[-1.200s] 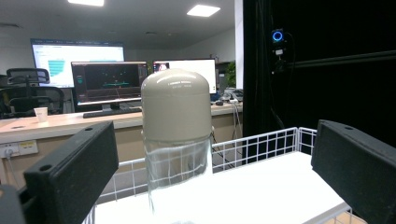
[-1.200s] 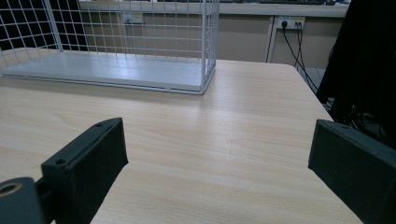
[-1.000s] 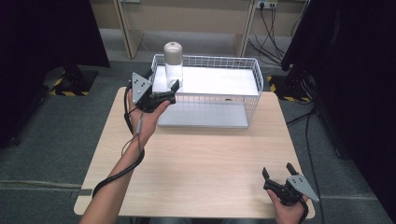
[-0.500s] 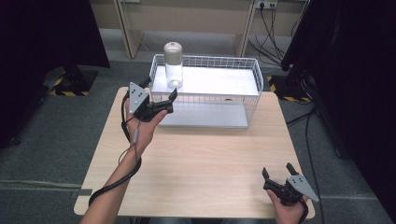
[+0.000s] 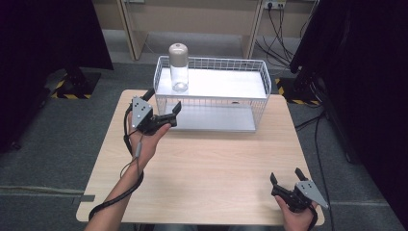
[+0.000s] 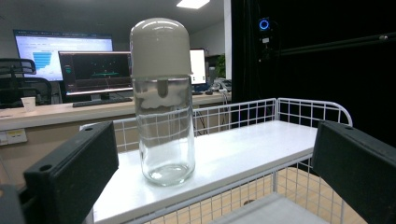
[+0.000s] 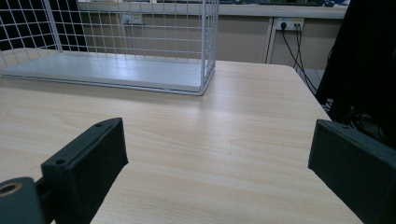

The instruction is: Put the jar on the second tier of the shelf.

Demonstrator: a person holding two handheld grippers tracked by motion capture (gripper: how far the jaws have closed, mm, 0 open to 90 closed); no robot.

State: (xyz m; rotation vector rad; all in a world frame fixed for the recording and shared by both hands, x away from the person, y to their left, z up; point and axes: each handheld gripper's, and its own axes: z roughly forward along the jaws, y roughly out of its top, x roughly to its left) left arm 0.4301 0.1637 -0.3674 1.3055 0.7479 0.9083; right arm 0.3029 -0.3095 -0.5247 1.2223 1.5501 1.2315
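Note:
A clear glass bottle (image 5: 178, 67) with a rounded beige cap stands upright on the upper shelf of a white wire rack (image 5: 219, 83), at the shelf's left end. My left gripper (image 5: 163, 100) is open in front of the rack's left corner, apart from the bottle, with nothing between its jaws. In the left gripper view the bottle (image 6: 163, 116) stands on the shelf (image 6: 247, 147) beyond the open left gripper (image 6: 215, 140). My right gripper (image 5: 286, 174) is open and empty low over the table's front right corner. In the right gripper view the right gripper (image 7: 215, 135) faces bare tabletop.
The light wooden table (image 5: 211, 168) has open room across its middle and front. The rack's lower tray (image 7: 116, 70) sits at the table's back. Cables (image 5: 284, 19) and dark curtains stand on the floor behind and to the right.
My left gripper has drawn back from the rack toward the person and slightly left, still open. The bottle stays on the shelf. The right gripper has not moved.

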